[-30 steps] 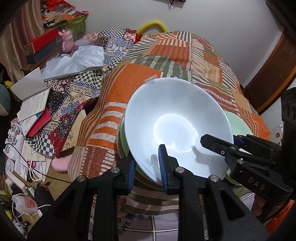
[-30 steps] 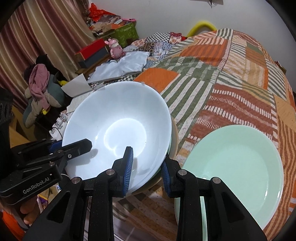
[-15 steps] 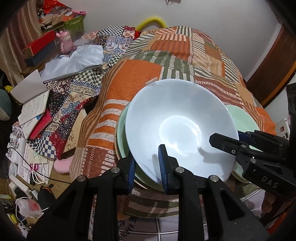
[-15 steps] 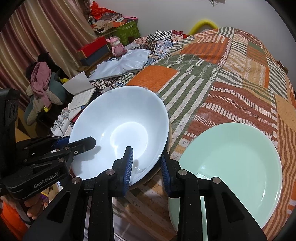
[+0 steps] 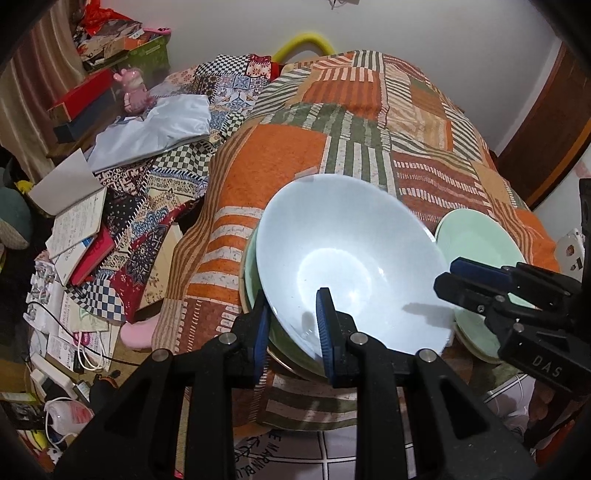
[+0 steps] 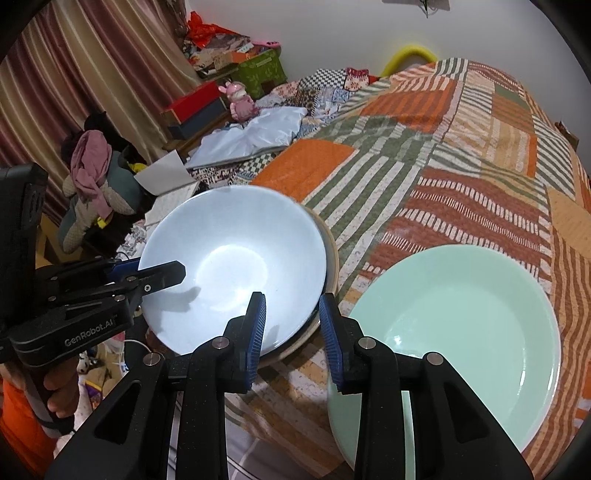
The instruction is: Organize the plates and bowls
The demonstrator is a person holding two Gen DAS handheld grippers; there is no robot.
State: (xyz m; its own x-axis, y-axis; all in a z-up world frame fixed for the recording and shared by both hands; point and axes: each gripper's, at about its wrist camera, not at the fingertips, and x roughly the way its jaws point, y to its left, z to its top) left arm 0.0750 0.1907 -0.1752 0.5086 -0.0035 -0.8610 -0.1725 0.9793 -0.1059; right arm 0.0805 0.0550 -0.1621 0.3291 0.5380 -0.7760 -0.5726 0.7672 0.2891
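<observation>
Since the earlier frames the pale blue bowl (image 5: 351,258) has sunk from a tilt toward level onto its stack, and the right gripper's (image 6: 291,325) pads, closed on the bowl's rim a second ago, now stand slightly apart from it.

At far left of the room, striped curtains (image 6: 74,74) hang behind a cluttered floor: open notebooks (image 5: 74,221), red and dark boxes (image 5: 79,99), a green box (image 6: 262,70), a pink toy figure (image 5: 133,92), cables and a stuffed animal draped with a pink cloth (image 6: 92,173). A pale silver bag (image 5: 155,129) lies on a checked patchwork cloth (image 5: 170,177) beside the bed.

Centre, the left gripper (image 5: 291,325) is clenched on the near rim of the bowl, one blue pad under the rim and one inside. The bowl sits on a green plate (image 5: 251,280) over more dishes, near the front edge of the orange, green and brown patchwork bedspread (image 5: 332,122). The right gripper straddles the bowl's right rim without pressing it; whether anything touches its pads cannot be told.

Just right of the stack, a second mint green plate (image 6: 461,325) lies flat on the bedspread. A yellow curved tube (image 6: 406,55) rises at the bed's far end against a white wall (image 5: 406,29), with a dark wooden door (image 5: 546,122) at far right.
</observation>
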